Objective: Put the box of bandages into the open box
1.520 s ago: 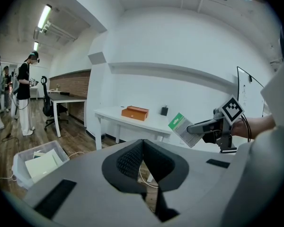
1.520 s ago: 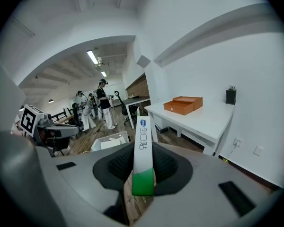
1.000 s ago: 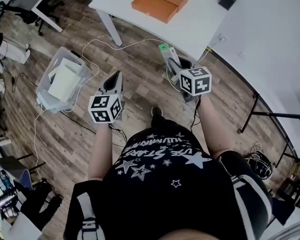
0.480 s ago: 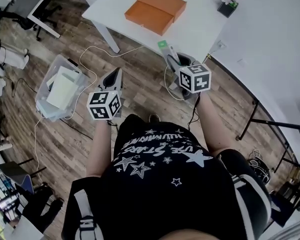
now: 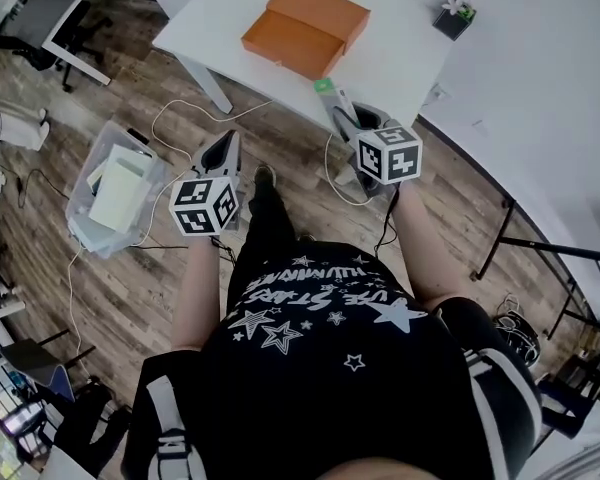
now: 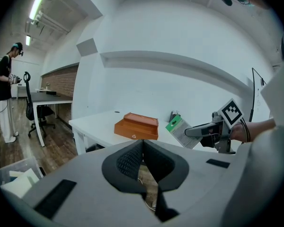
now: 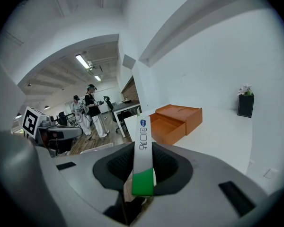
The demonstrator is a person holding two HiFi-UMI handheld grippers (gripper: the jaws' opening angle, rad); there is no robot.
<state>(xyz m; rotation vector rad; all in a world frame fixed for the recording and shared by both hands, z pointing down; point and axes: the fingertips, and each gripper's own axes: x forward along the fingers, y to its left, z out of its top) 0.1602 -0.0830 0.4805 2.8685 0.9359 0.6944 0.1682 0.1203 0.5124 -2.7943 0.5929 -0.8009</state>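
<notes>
We counted two grippers. The left gripper (image 5: 228,154) had its fingers pressed together with nothing between them. The right gripper (image 5: 342,118) had its fingers pinching the one box of bandages (image 5: 329,92) by its green end. That flat white and green box was in the air on the near side of the orange box (image 5: 305,26), apart from it and not yet inside.

There was one orange box, lying on the white desk (image 5: 410,63) with its tray slid open. One small dark pot (image 5: 452,18) with a plant stood well to the right of the orange box. One clear bin (image 5: 112,184) holding white things sat on the floor, to the left of the orange box and nearer to us. Each gripper carried one cube with black and white square markers. In the right gripper view we counted two people standing far to the left of the orange box.

A blue mark and a column of printed characters ran down the narrow edge of the box of bandages; we could not read them with certainty. The black shirt bore white stars and lettering that we could not make out.
</notes>
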